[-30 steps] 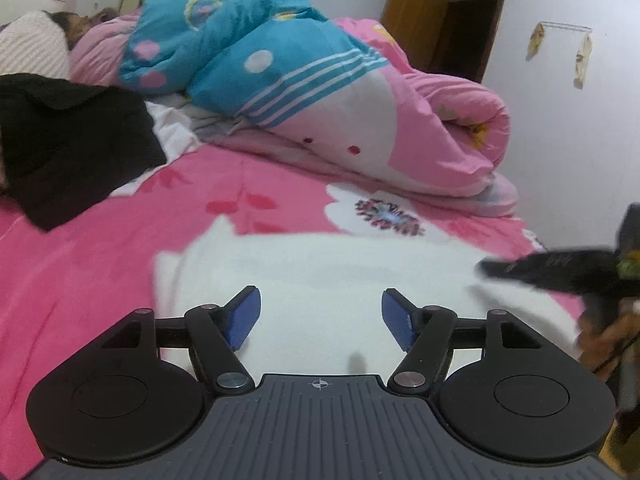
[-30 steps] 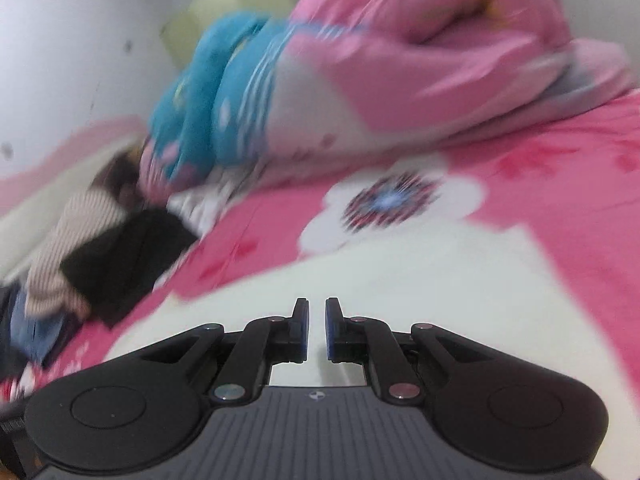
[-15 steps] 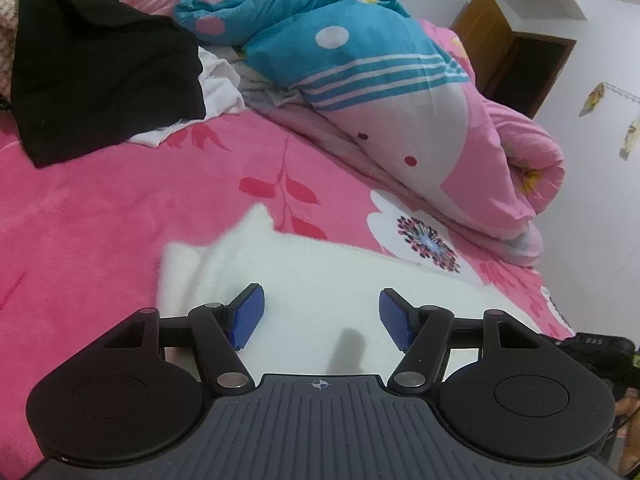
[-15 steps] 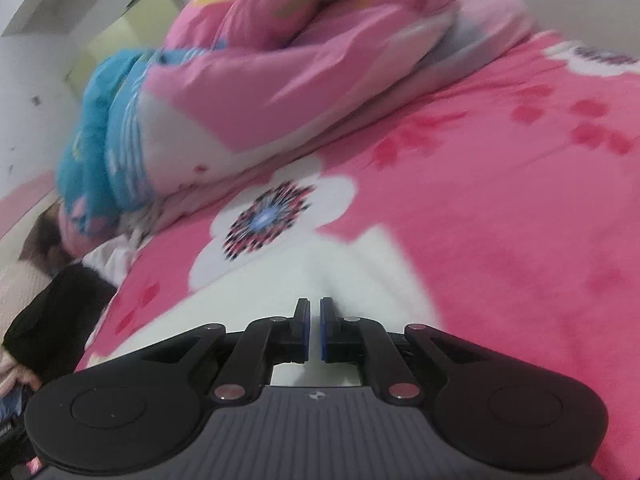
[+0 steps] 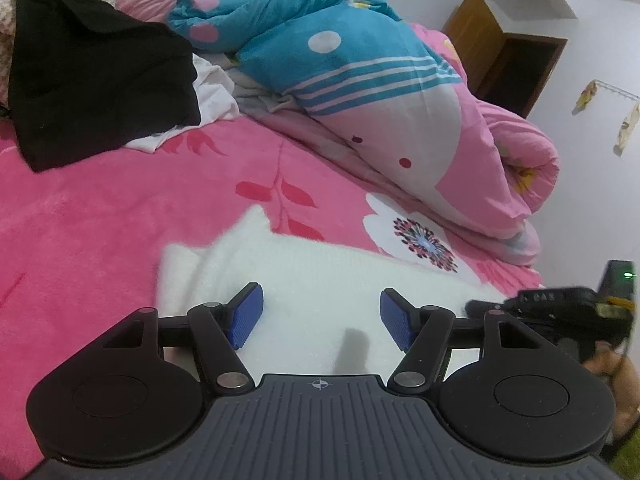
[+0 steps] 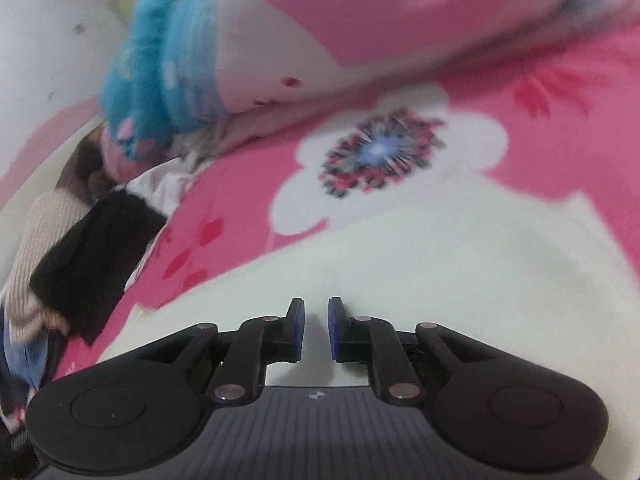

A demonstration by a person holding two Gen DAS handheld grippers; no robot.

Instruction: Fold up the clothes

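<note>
A white fluffy garment (image 5: 320, 272) lies flat on the pink flowered bedspread (image 5: 100, 220). My left gripper (image 5: 320, 314) hovers low over its near edge, open, blue pads wide apart with only cloth beneath them. My right gripper (image 6: 316, 320) is above the same white garment (image 6: 440, 260). Its jaws are opening and stand a narrow slit apart, with nothing seen pinched between them. In the left wrist view, the right gripper's black fingers (image 5: 520, 300) reach in over the garment's right end, held by a hand (image 5: 608, 364).
A black garment (image 5: 92, 80) on white cloth lies at the far left, and also shows in the right wrist view (image 6: 92, 264). A rolled blue and pink quilt (image 5: 360, 80) runs along the back of the bed. A brown door (image 5: 500, 52) stands beyond it.
The left view rolled and dropped a second ago, then held still. The right view swung back over the white garment, and its pads have parted slightly from nearly touching.
</note>
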